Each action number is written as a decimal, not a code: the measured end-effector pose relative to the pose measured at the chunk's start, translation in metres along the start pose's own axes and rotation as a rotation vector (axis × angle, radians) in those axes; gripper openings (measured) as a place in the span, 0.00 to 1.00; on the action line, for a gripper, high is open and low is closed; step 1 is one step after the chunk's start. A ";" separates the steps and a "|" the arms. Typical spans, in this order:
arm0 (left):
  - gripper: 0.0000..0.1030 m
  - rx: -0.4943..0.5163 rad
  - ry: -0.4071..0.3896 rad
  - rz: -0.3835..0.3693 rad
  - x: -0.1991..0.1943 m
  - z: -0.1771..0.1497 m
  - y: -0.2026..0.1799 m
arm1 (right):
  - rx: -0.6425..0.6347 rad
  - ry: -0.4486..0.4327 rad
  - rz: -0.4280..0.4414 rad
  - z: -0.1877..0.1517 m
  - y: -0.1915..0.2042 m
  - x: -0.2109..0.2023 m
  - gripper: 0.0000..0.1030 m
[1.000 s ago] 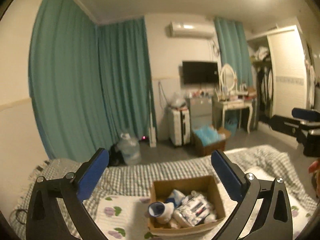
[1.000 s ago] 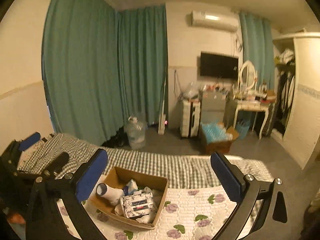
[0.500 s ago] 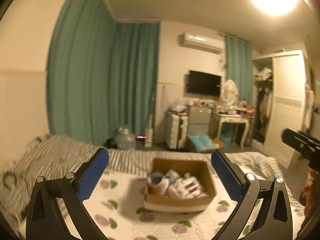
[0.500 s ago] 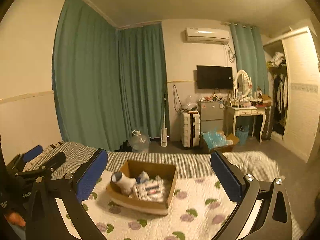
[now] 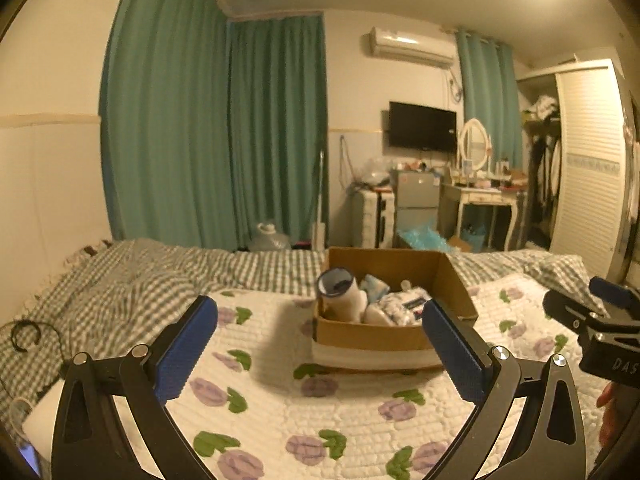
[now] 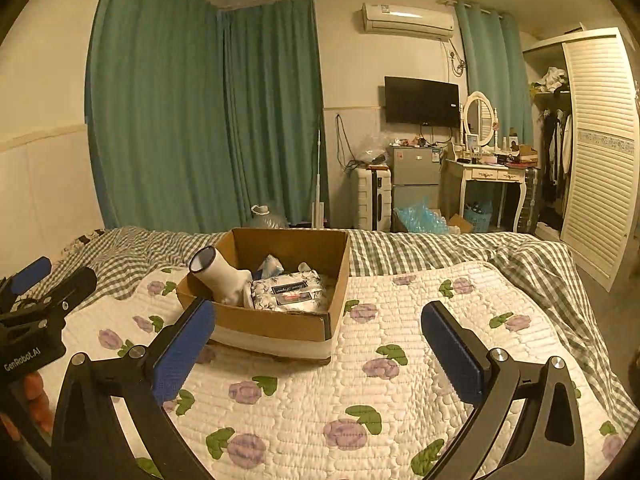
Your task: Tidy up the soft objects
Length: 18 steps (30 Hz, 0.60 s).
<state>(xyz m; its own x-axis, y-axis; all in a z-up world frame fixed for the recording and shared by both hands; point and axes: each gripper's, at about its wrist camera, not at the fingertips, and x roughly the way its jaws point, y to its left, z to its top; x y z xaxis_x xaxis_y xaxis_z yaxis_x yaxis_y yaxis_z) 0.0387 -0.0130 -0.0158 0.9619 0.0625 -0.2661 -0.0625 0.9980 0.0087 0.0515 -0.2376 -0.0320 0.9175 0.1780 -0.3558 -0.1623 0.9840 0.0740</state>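
soft things, a white sock (image 6: 224,278) and a flowered pack (image 6: 289,290), lie in the box (image 6: 280,326) on the white quilt (image 6: 360,392) with purple flowers. left gripper (image 5: 320,344) is wide apart and empty before the box. right gripper (image 6: 316,340) is also apart, empty, box just left of its middle.

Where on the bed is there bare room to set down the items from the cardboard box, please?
The white floral quilt lies bare right of the brown cardboard box, up to the green checked blanket. The strip between the box and the open right gripper is also bare. The box itself is crowded with soft packs.
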 end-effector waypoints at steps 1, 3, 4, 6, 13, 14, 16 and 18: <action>1.00 0.001 0.001 0.000 0.001 -0.001 0.000 | 0.001 -0.002 0.000 0.001 0.000 -0.001 1.00; 1.00 -0.004 0.004 -0.006 0.000 -0.003 0.001 | 0.006 -0.005 0.001 0.001 0.000 -0.002 1.00; 1.00 -0.004 0.006 -0.008 0.001 -0.004 0.001 | 0.010 -0.004 0.002 0.002 0.000 -0.002 1.00; 1.00 0.000 0.011 -0.010 0.002 -0.005 0.001 | 0.013 -0.002 0.004 0.003 0.000 -0.003 1.00; 1.00 0.010 0.028 -0.017 0.004 -0.008 0.000 | 0.014 -0.012 0.013 0.005 0.003 -0.007 1.00; 1.00 0.006 0.030 -0.018 0.004 -0.008 0.000 | 0.013 -0.012 0.012 0.005 0.003 -0.007 1.00; 1.00 0.000 0.033 -0.022 0.004 -0.007 0.001 | 0.010 -0.013 0.010 0.006 0.003 -0.007 1.00; 1.00 0.001 0.032 -0.016 0.004 -0.007 0.001 | 0.009 -0.010 0.012 0.005 0.003 -0.006 1.00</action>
<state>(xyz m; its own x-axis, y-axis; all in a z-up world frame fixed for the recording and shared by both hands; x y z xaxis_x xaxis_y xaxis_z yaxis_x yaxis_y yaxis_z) 0.0408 -0.0118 -0.0236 0.9536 0.0460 -0.2974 -0.0466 0.9989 0.0052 0.0469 -0.2361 -0.0247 0.9191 0.1894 -0.3455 -0.1697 0.9817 0.0867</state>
